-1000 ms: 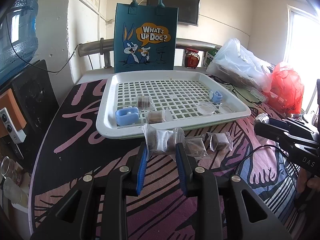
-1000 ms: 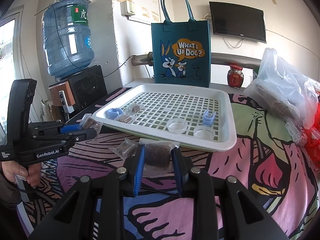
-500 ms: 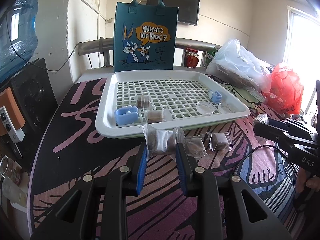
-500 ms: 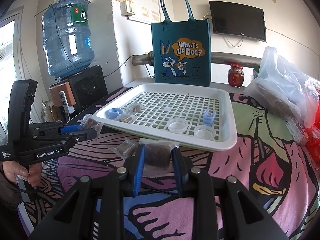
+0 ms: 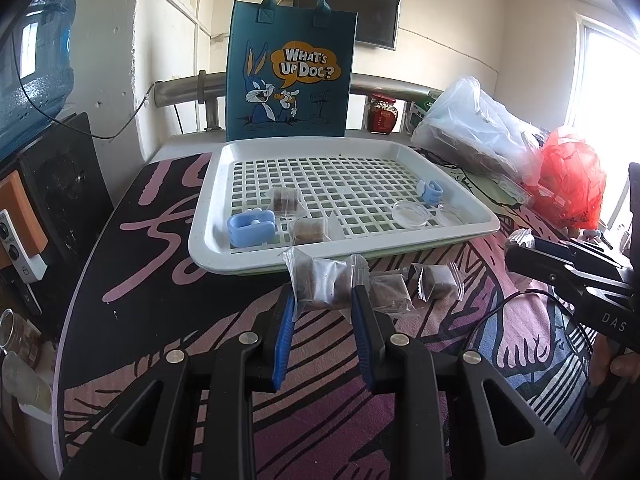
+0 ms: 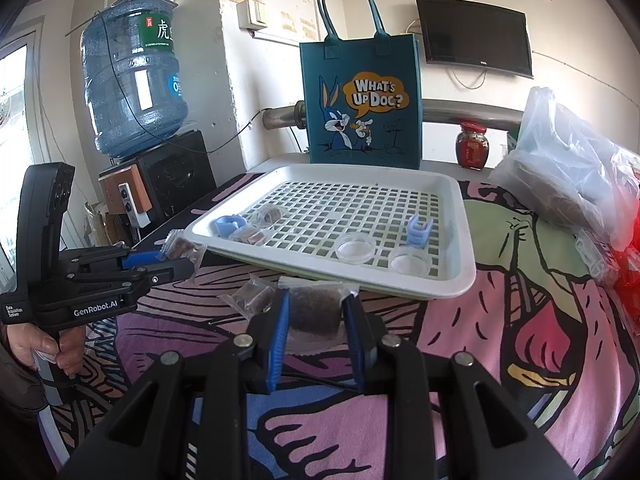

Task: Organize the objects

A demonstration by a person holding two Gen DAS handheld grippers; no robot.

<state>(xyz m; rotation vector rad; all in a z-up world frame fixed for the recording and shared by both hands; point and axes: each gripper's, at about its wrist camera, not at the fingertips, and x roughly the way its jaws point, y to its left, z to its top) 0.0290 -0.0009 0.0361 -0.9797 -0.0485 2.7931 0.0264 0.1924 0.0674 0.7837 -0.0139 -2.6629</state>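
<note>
My left gripper (image 5: 323, 303) is shut on a clear-wrapped brown snack packet (image 5: 320, 282), held just in front of the white grid tray (image 5: 344, 264). My right gripper (image 6: 314, 311) is shut on another wrapped brown snack packet (image 6: 315, 310), near the tray's (image 6: 460, 280) front edge. Two wrapped snacks (image 5: 390, 290) (image 5: 438, 280) lie on the cloth; one shows in the right wrist view (image 6: 252, 296). In the tray lie two wrapped snacks (image 5: 285, 200) (image 5: 310, 230), two blue clips (image 5: 251, 226) (image 5: 430, 190) and two clear round lids (image 5: 410, 213) (image 5: 451, 214).
A blue "What's Up Doc?" tote bag (image 5: 290, 76) stands behind the tray. A clear plastic bag (image 5: 476, 128) and a red bag (image 5: 570, 180) lie at right, with a red jar (image 5: 382, 114) behind. A water bottle (image 6: 132, 88) on a black dispenser (image 6: 172, 172) stands left.
</note>
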